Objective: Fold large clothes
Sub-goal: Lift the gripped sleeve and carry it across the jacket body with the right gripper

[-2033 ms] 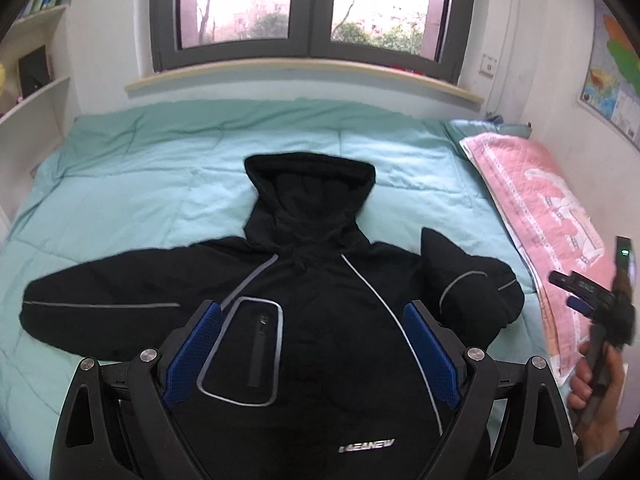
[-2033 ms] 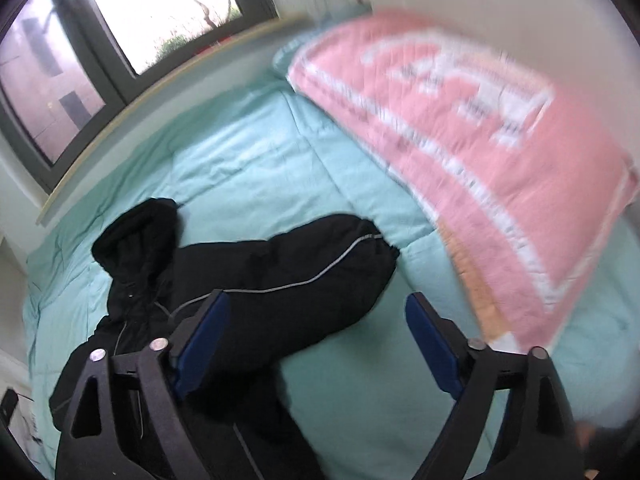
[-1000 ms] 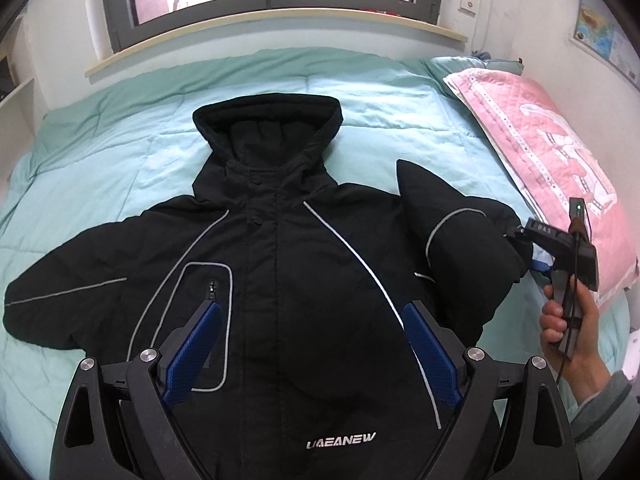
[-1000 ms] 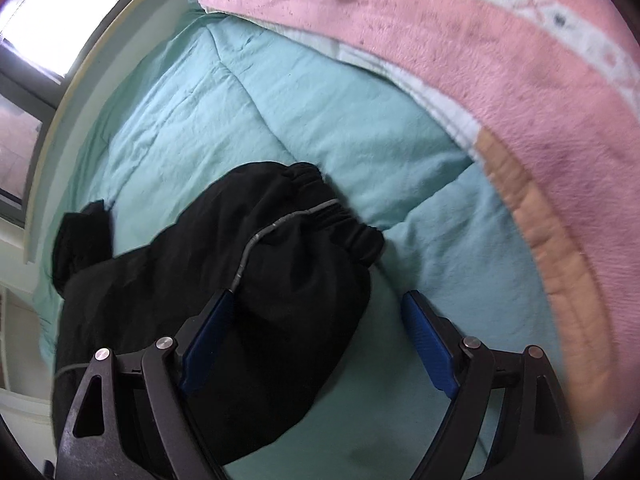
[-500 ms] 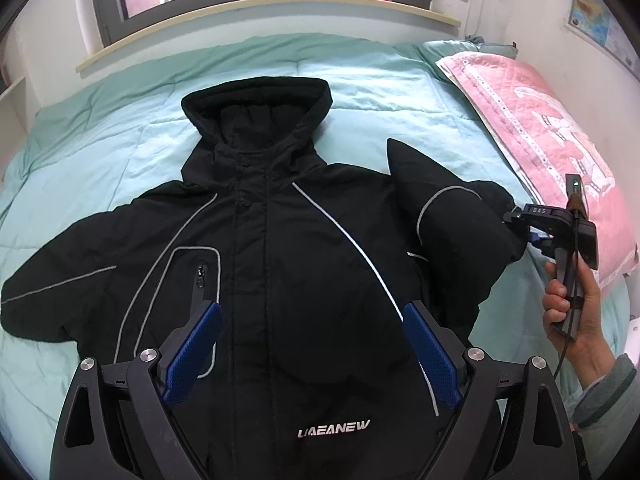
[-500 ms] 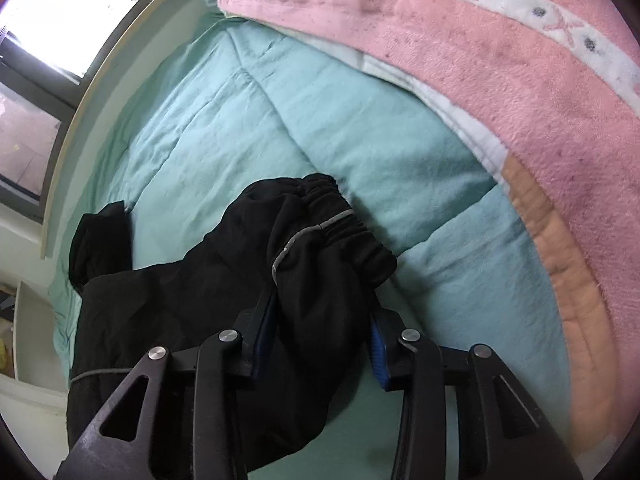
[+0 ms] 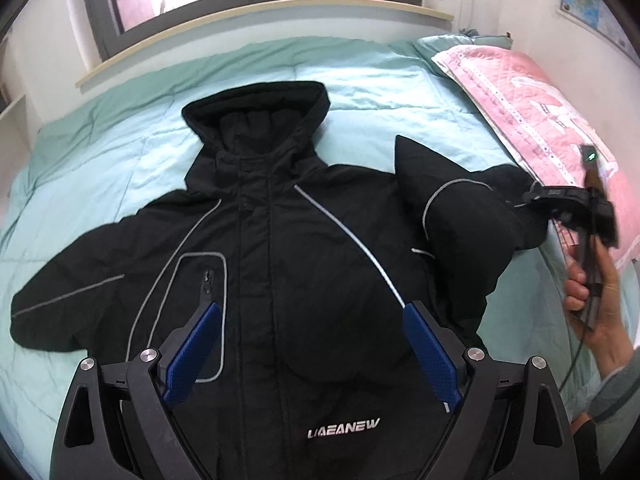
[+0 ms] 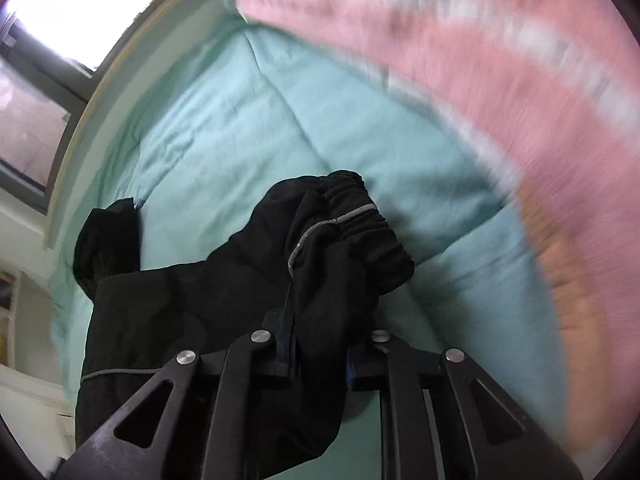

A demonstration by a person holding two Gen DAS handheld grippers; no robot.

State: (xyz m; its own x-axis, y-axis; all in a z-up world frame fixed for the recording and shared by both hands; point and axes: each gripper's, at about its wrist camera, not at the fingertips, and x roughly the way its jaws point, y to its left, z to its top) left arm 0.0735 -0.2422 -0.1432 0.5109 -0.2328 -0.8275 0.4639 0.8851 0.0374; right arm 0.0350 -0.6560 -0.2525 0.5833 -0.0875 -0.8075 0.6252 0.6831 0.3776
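A black hooded jacket (image 7: pixel 304 248) with grey piping lies face up on the teal bed (image 7: pixel 100 152), hood toward the window. Its left sleeve (image 7: pixel 68 296) is spread out flat. My left gripper (image 7: pixel 316 344) is open and empty, held above the jacket's lower front. My right gripper (image 8: pixel 320 344) is shut on the jacket's right sleeve (image 8: pixel 340 240) near the elastic cuff and holds it lifted off the bed. In the left wrist view the right gripper (image 7: pixel 536 200) shows at the sleeve end (image 7: pixel 480 216), bunched up at the right.
A pink quilt (image 7: pixel 532 108) lies along the bed's right side by the wall; it also shows in the right wrist view (image 8: pixel 480 60). A window and sill (image 7: pixel 256 8) run behind the bed. Shelves (image 7: pixel 12 116) stand at the left.
My right gripper went down to the sleeve cuff, closed on it and has begun lifting it. My left gripper moved forward over the jacket, still open.
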